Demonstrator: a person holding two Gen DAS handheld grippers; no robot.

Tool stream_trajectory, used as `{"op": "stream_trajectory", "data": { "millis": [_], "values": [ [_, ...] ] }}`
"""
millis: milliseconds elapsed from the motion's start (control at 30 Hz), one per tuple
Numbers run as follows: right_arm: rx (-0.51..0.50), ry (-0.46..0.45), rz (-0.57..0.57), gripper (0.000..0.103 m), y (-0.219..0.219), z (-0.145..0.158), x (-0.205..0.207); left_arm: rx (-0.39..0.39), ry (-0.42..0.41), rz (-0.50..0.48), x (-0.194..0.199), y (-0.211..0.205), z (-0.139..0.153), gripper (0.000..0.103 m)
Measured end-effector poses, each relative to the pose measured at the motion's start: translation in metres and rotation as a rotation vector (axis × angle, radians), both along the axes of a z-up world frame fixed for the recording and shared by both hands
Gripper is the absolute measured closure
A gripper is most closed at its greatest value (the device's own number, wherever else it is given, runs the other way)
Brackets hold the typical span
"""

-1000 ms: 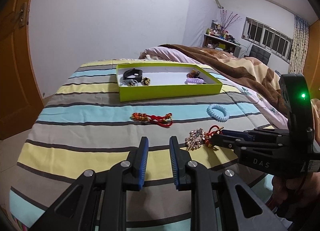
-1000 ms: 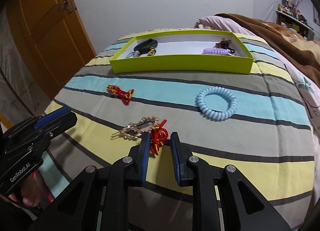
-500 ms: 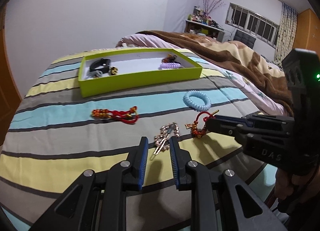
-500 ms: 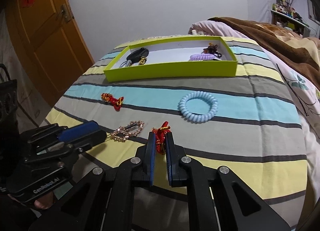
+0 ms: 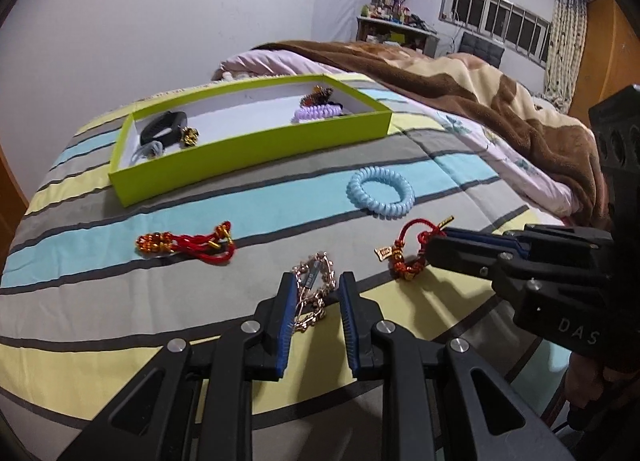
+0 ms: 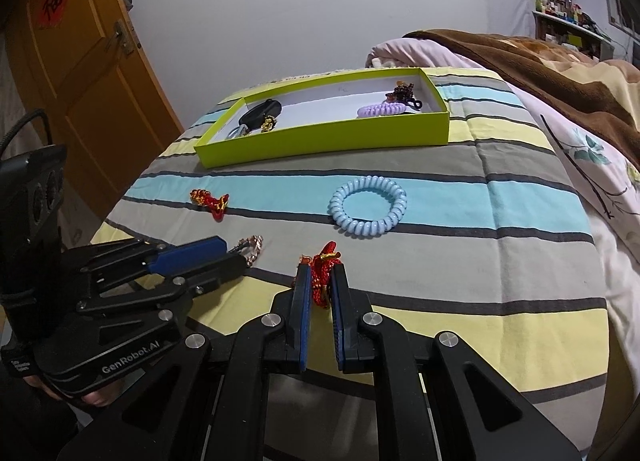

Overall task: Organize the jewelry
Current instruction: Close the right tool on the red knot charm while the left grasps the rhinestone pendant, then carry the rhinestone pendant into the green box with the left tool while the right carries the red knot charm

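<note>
My left gripper (image 5: 318, 281) is open, its jaws on either side of a rose-gold hair clip (image 5: 316, 285) lying on the striped bedspread. My right gripper (image 6: 320, 273) is shut on a red knotted cord charm (image 6: 323, 273); it also shows in the left wrist view (image 5: 408, 253), lifted slightly. A second red cord bracelet (image 5: 184, 247) and a light-blue coil hair tie (image 5: 380, 191) lie loose on the bed. A lime-green tray (image 5: 256, 141) behind them holds a black band, a gold trinket, a purple coil tie and a dark beaded piece.
A brown and cream blanket (image 5: 500, 109) is heaped on the right of the bed. An orange wooden door (image 6: 88, 73) stands left. The bed's front edge curves down close to both grippers.
My left gripper has moved forward so that its jaws now flank the hair clip. My right gripper closed on the red cord charm and lifted it slightly.
</note>
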State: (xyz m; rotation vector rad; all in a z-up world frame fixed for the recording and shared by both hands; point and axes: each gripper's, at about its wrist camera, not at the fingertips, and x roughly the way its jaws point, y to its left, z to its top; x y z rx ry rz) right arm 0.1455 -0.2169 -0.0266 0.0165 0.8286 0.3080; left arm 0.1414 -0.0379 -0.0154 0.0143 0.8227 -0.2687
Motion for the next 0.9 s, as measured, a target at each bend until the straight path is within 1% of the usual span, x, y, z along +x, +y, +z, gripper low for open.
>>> {"op": "stream_trajectory", "data": {
  "millis": [67,100,167,233,267,300,567,900],
  "values": [
    [0.003,0.000,-0.001,0.094,-0.001,0.000,0.000,0.008,0.003,-0.001,0.000,0.000,0.000,0.082],
    [0.004,-0.001,0.000,0.094,-0.001,0.000,0.000,0.016,0.003,0.008,0.002,-0.001,0.000,0.088],
    [0.004,-0.004,0.002,0.094,-0.001,0.001,-0.001,0.025,0.003,0.024,0.002,0.001,0.001,0.093],
    [0.002,-0.007,0.001,0.094,-0.001,0.002,-0.003,0.020,0.003,0.026,0.001,0.002,0.001,0.093],
    [0.002,-0.008,0.000,0.094,-0.002,0.002,-0.003,0.027,-0.002,0.029,-0.001,0.001,0.001,0.098],
    [0.000,-0.009,-0.003,0.094,-0.002,0.003,-0.004,0.034,-0.002,0.032,0.000,0.002,0.000,0.099],
    [-0.006,-0.024,-0.013,0.094,-0.004,0.009,-0.010,0.016,-0.021,0.041,-0.009,0.004,0.005,0.099],
    [-0.025,-0.077,0.002,0.094,0.000,0.027,-0.011,-0.024,-0.090,0.103,-0.016,0.015,0.032,0.099]
  ]
}}
